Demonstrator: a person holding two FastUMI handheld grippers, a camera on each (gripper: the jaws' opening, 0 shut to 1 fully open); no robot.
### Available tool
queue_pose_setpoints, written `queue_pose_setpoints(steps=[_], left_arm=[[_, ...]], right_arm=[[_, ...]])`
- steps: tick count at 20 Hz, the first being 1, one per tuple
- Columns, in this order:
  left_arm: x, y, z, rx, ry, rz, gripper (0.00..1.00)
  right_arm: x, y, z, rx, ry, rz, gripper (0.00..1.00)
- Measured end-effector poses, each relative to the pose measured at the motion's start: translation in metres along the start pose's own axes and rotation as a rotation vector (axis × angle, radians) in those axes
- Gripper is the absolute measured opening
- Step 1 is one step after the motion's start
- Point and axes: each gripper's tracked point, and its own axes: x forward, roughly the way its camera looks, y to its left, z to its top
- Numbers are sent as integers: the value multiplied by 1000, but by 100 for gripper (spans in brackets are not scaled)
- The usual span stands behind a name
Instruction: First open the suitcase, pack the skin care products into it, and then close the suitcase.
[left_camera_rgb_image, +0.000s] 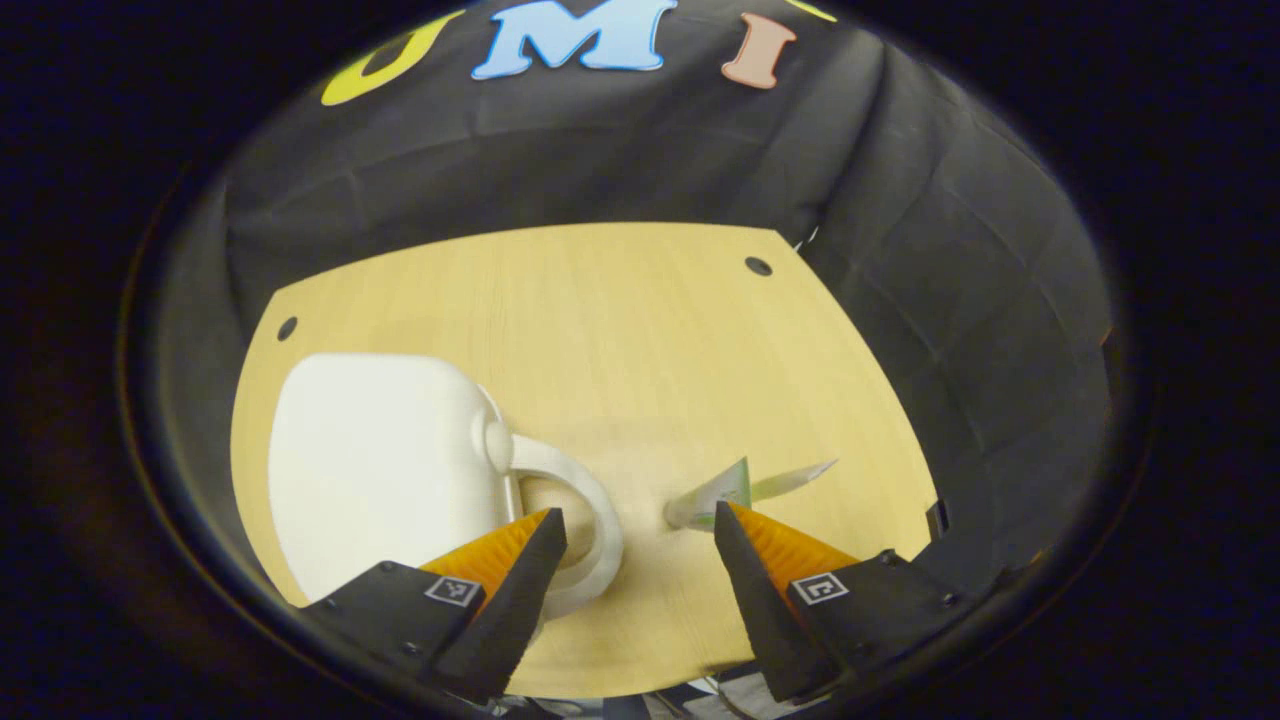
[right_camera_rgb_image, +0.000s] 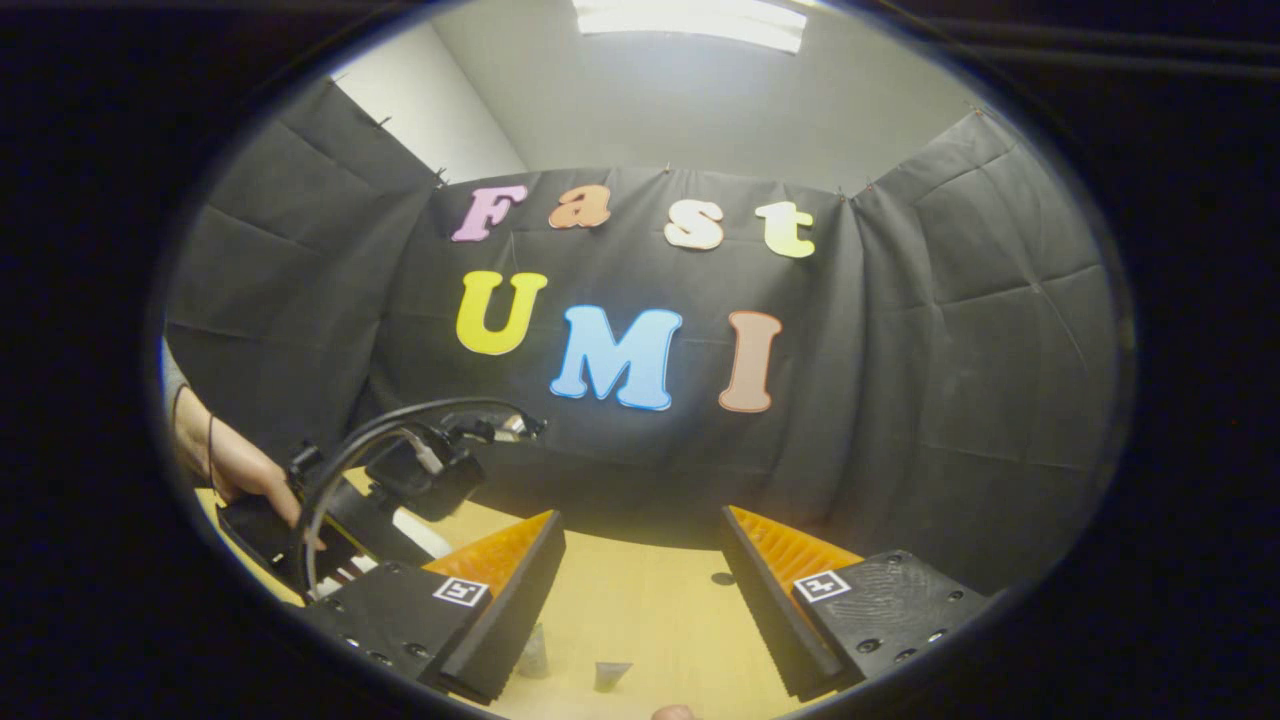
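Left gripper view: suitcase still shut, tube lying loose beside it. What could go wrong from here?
1. The left gripper is open above the suitcase's handle; one finger overlaps the handle loop, so it may snag or drag the white suitcase instead of opening it.
2. The tube lies close to the other finger and could get knocked aside.
3. The right gripper points at the booth wall, so it seems poorly placed to steady the case.

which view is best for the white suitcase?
Left gripper view: the closed white suitcase lies on the table, shell and handle visible. The right gripper view faces the booth wall, with just a table strip.
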Motion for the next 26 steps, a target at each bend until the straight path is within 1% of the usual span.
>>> queue_pose_setpoints(steps=[3, 4, 6, 9, 10, 11, 12, 13, 14, 15, 16, 17, 19, 22, 24, 26], left_arm=[[25, 8, -13, -74, 94, -7, 96], [31, 12, -17, -99, 120, -8, 100], [41, 17, -18, -142, 152, -4, 95], [54, 20, -21, -156, 191, -1, 92], [58, 21, -25, -153, 211, 1, 80], [59, 22, -25, -154, 222, 2, 72], [63, 21, -29, -167, 233, -1, 60], [64, 20, -30, -184, 242, -4, 53], [63, 24, -32, -180, 253, 1, 48], [64, 31, -31, -182, 245, 16, 39], [64, 30, -30, -195, 248, 19, 36], [61, 27, -30, -181, 251, 10, 19], [57, 26, -27, -143, 244, 9, 19], [38, 25, -18, -95, 221, 15, 19], [21, 24, -10, -110, 205, 16, 19], [-9, 30, 3, -136, 184, 13, 19]], right_arm=[[1, -2, -4, 14, 6, 7, 94], [2, -3, -7, 17, 11, 9, 94], [3, -6, -11, 18, 20, 11, 94], [6, -8, -18, 27, 39, 22, 94], [7, -8, -21, 28, 50, 28, 95], [8, -9, -23, 29, 56, 31, 94], [8, -10, -23, 29, 61, 32, 94], [7, -11, -22, 31, 61, 33, 94], [7, -13, -22, 32, 59, 34, 94], [7, -14, -20, 31, 56, 34, 94], [6, -15, -21, 26, 56, 34, 95], [6, -15, -22, 22, 56, 35, 94], [6, -15, -24, 21, 62, 43, 95], [6, -13, -22, 31, 54, 64, 94], [6, -11, -19, 24, 40, 80, 94], [5, -8, -15, 25, 29, 99, 94]])
